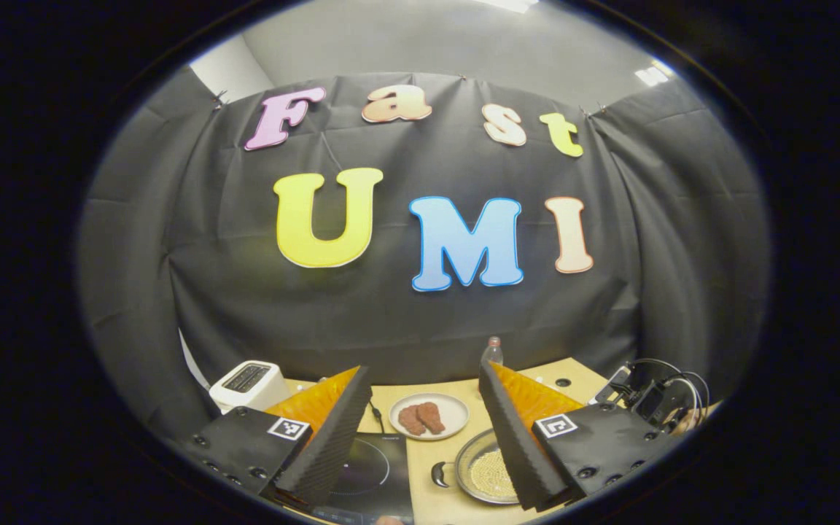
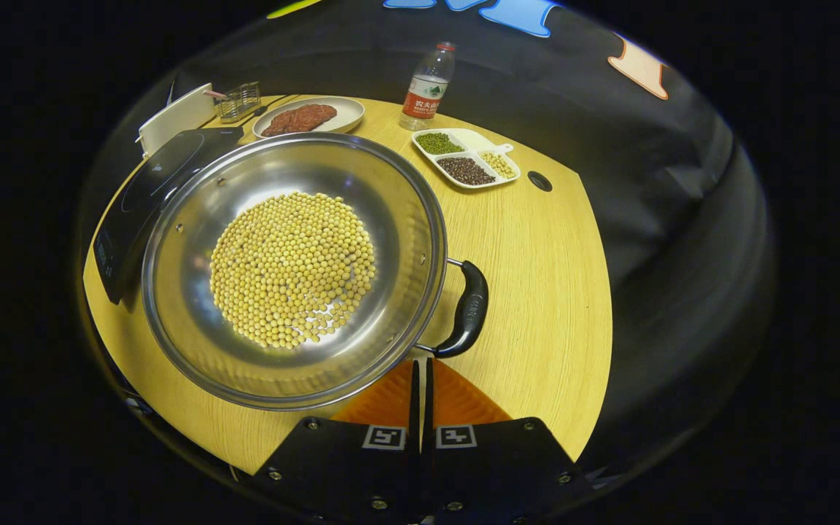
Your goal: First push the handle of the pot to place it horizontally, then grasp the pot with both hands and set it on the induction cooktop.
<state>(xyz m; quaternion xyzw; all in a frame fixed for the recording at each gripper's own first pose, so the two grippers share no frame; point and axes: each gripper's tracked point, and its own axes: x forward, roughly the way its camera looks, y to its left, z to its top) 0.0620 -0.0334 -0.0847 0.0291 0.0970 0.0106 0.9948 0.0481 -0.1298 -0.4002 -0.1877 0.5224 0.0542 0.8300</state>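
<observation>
Across the lower half of the right gripper view, a yellow wooden table (image 2: 537,292) carries the pot (image 2: 292,266) of beans at centre, its rim overlapping the induction cooktop (image 2: 146,197) at left. Bare tabletop lies right of the handle (image 2: 467,310). Just below it, the right gripper (image 2: 420,379) has fingers pressed together. In the left gripper view, the left gripper (image 1: 424,430) is spread wide above the table.

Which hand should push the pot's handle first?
Right, probably. The right gripper is shut, its tips right beside the handle of the pot. The left gripper is open, held high and farther back.
</observation>
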